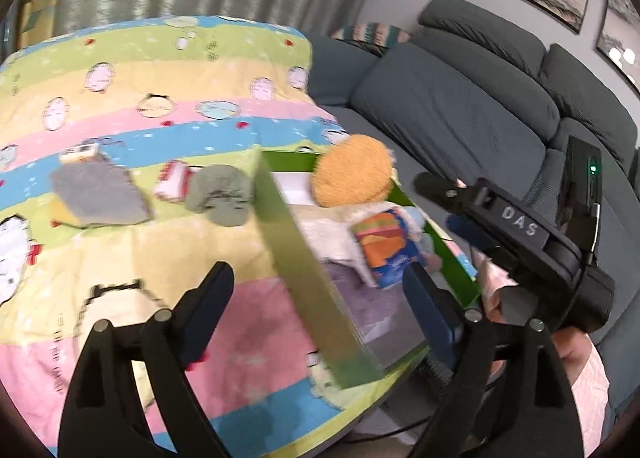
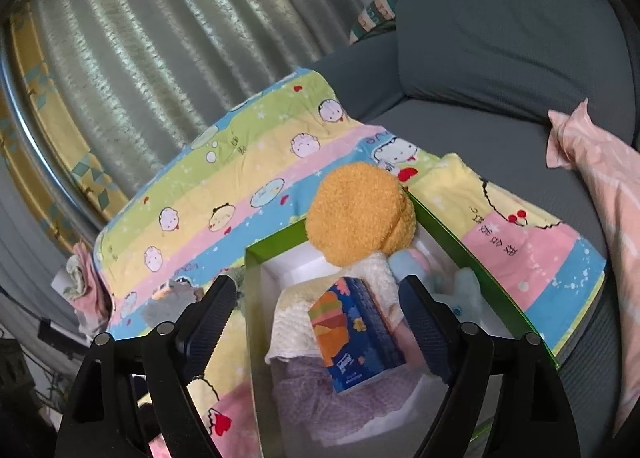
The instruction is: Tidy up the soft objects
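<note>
Now, with both hand-held grippers spread and empty, your right hand-held gripper (image 2: pixel 320 310) sits just above the tissue pack (image 2: pixel 354 332) lying in the green box (image 2: pixel 253 298), so I'd judge that item stowed. Carry your left hand-held gripper (image 1: pixel 320 294) out over the striped blanket (image 1: pixel 132 105) toward the green cloth (image 1: pixel 222 193) and the grey cloth (image 1: pixel 96 193) farther left, both well apart from its fingers, approaching low to pinch a thick fold.

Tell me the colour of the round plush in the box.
Orange plush; right wrist view shows it best.

white "das" lettering on the right gripper (image 1: pixel 436 181), chinese characters on the blanket (image 2: pixel 496 242)
</note>
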### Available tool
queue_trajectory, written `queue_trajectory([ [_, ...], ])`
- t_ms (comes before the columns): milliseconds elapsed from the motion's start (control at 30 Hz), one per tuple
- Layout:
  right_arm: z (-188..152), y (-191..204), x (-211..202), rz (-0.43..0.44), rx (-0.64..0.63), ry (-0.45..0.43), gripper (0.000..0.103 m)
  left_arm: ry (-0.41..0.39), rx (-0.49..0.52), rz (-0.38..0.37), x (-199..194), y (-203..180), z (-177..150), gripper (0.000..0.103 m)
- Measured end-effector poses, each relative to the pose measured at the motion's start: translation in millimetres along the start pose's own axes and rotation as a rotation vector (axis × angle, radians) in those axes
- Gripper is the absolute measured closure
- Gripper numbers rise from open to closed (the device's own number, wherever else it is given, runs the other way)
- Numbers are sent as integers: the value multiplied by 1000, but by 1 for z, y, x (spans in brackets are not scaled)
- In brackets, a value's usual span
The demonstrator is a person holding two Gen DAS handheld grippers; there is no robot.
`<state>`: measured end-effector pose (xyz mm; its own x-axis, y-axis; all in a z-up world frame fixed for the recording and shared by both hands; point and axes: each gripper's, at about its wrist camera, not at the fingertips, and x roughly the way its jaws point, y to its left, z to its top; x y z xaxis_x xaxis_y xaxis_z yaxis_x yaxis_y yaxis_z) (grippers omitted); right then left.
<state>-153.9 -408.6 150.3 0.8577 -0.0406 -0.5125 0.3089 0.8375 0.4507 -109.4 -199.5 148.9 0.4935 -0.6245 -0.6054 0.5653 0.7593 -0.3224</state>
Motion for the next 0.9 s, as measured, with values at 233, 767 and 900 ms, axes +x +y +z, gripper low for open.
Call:
queue_trajectory([
  [233,-6,24,-4,-18,-54,-6,15,-56,-81,108,-34,45,-17,8],
  [767,-53,139,42,184,-240,157,9,-83,-443,374,-62,193,-68,8],
  [900,-66,179,77,231,-239,257,8,-114,-452,472,-84,208,-68,8],
])
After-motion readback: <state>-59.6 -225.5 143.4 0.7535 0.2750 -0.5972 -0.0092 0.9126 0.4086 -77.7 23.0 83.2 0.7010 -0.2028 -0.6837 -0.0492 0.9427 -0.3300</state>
